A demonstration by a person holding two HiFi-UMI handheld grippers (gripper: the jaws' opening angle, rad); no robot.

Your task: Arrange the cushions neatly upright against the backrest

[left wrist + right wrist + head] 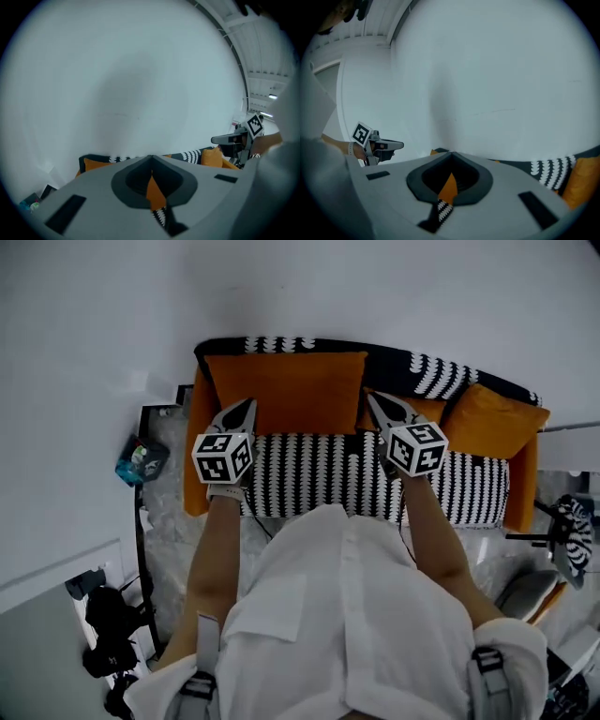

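Both grippers closed and empty, held over the sofa.
I saw the left gripper (pixel 249 403) and right gripper (pixel 371 397) with jaws pressed together and nothing between them. The big orange cushion (pixel 286 390) stood upright against the backrest (pixel 412 367), between the two tools in head view, its lower left edge by the left tips. The second orange cushion (pixel 495 421) sat in the right corner, well right of the right gripper. Neither tool held a cushion.
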